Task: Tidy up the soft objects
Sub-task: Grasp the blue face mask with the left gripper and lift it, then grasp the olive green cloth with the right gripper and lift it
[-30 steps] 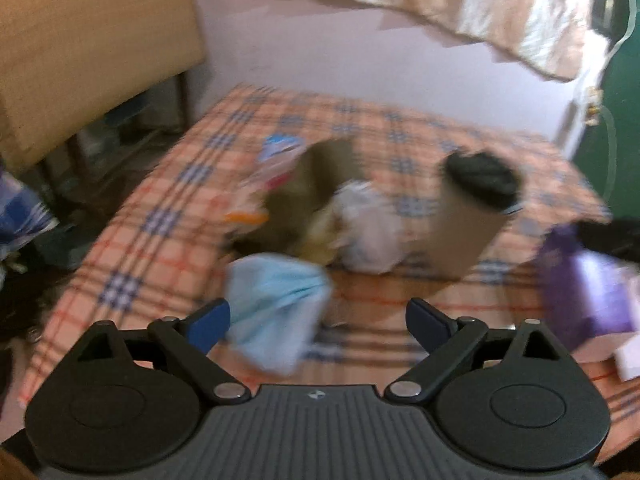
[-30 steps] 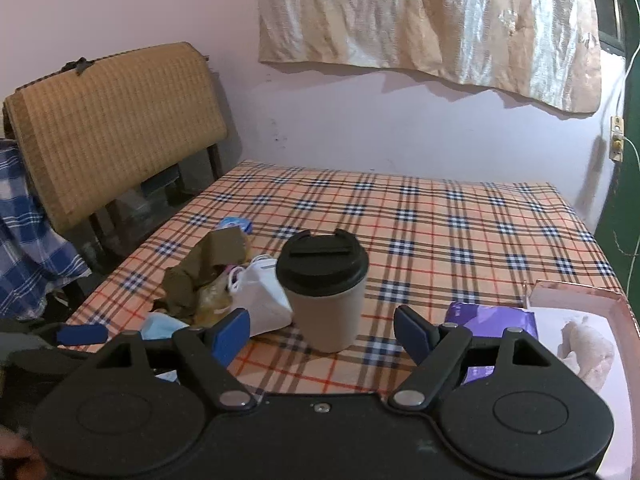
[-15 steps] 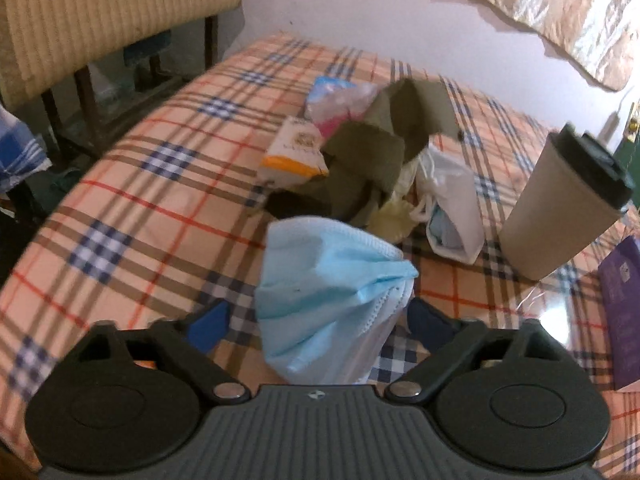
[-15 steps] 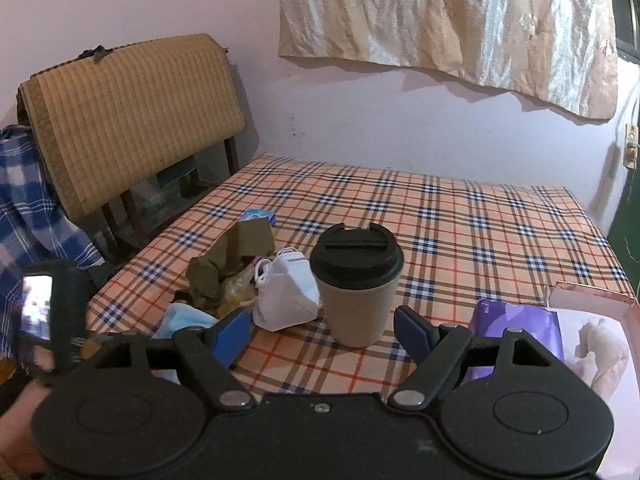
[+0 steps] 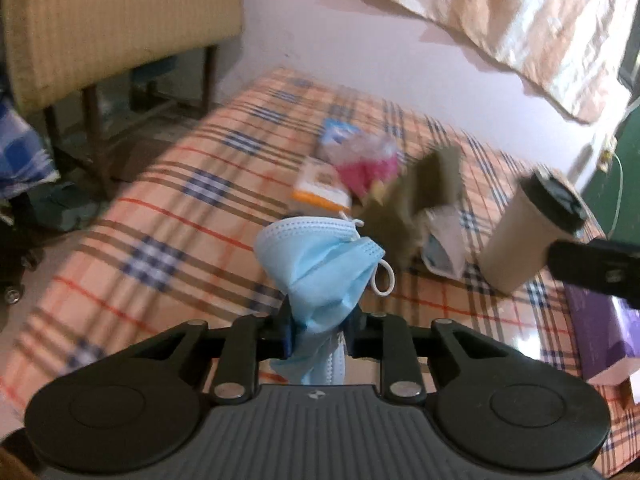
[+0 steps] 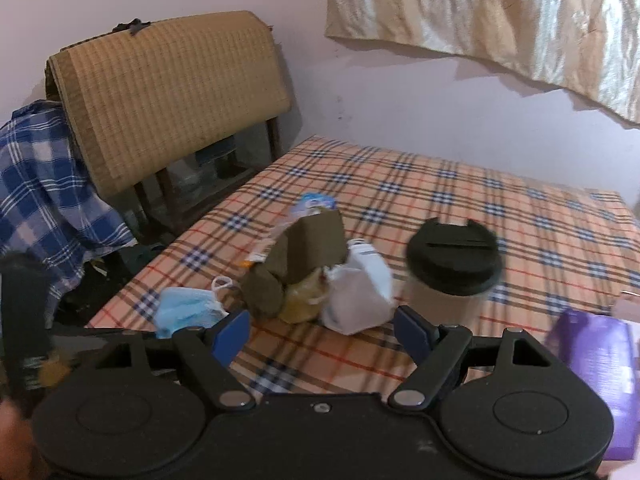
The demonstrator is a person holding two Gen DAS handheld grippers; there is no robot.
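A light blue face mask [image 5: 320,264] is bunched between the jaws of my left gripper [image 5: 320,332], which are closing with the pads pressing on it. Its ear loop hangs to the right. The same face mask [image 6: 184,310] shows at the table's near left in the right wrist view. My right gripper [image 6: 322,332] stands open and empty, just short of a white mask [image 6: 356,296] and an olive cloth [image 6: 308,256]. Beyond the blue mask lie that olive cloth [image 5: 416,200] and the white mask [image 5: 444,244].
A beige cup with a black lid [image 6: 452,272] stands right of the pile, with a purple box [image 6: 592,360] further right. Small packets [image 5: 320,184] lie behind the cloth on the plaid tablecloth [image 6: 480,200]. A woven chair [image 6: 168,88] and a blue checked cloth [image 6: 44,168] stand left.
My left gripper moved in over the blue mask and its jaws came together on it. My right gripper slid left, so the cup now sits to its right.
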